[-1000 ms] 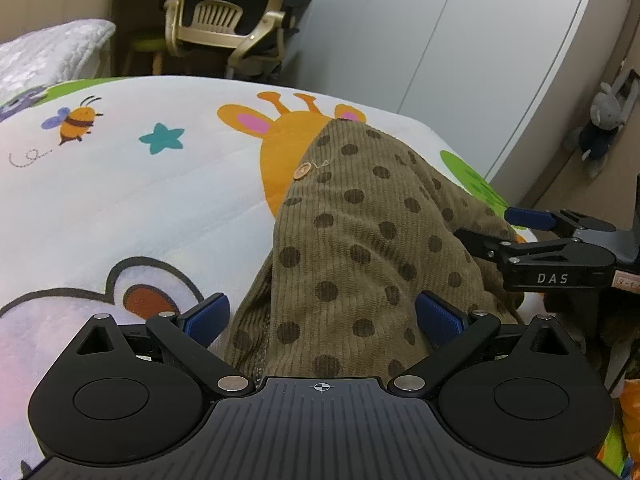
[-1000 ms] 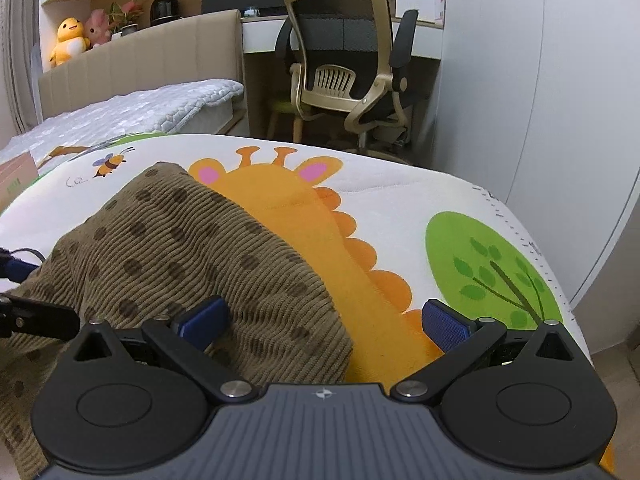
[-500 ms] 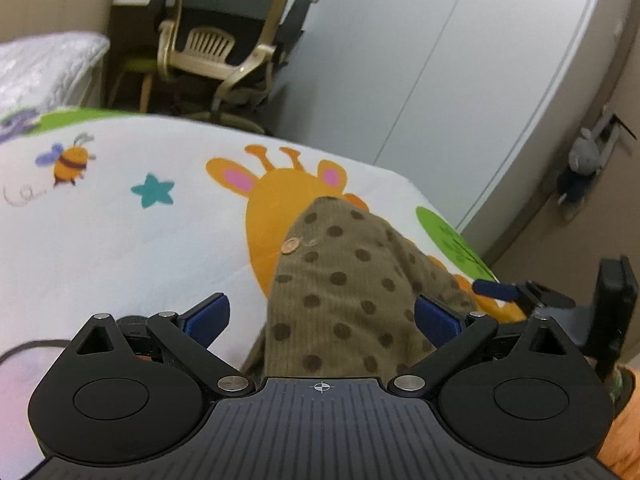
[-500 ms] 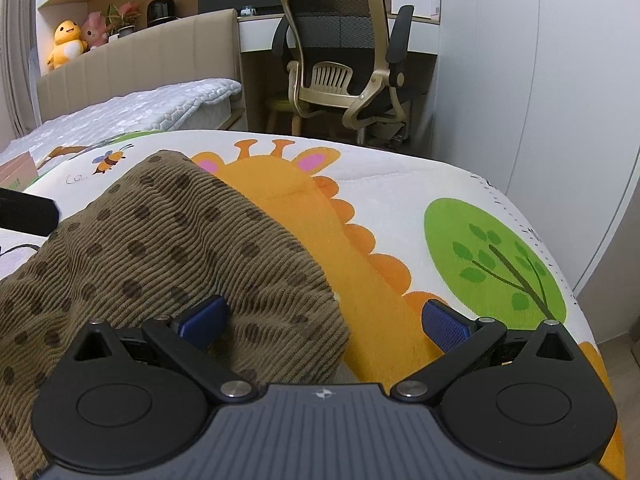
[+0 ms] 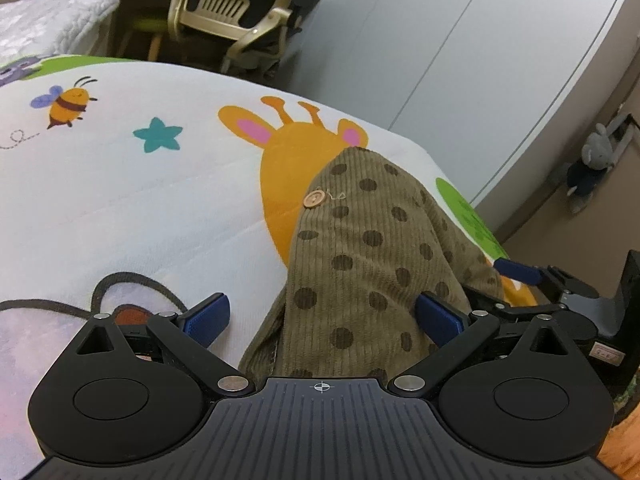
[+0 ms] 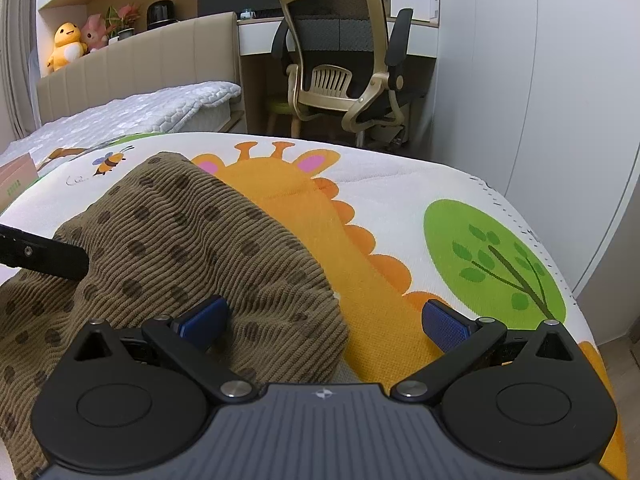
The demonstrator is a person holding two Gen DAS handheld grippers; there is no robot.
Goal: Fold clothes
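Bedroom with a cartoon-print white bed cover (image 5: 120, 208) as work surface. Both sets of fingers are spread, gripping nothing: the left gripper (image 5: 323, 316) straddles the olive corduroy garment with dark dots (image 5: 360, 264), the right gripper (image 6: 324, 322) its edge. Likely between folds; next, pinch an edge. Only the left view shows its wooden button (image 5: 313, 199).

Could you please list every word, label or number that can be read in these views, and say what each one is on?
No text can be read here with certainty.
White sticker on the body of the right tongs: handwritten marks, too blurred to read.
Green print on the cardboard box: cut off by the picture's edge and too small.
Paper sheet on the white cabinet: too small to read.
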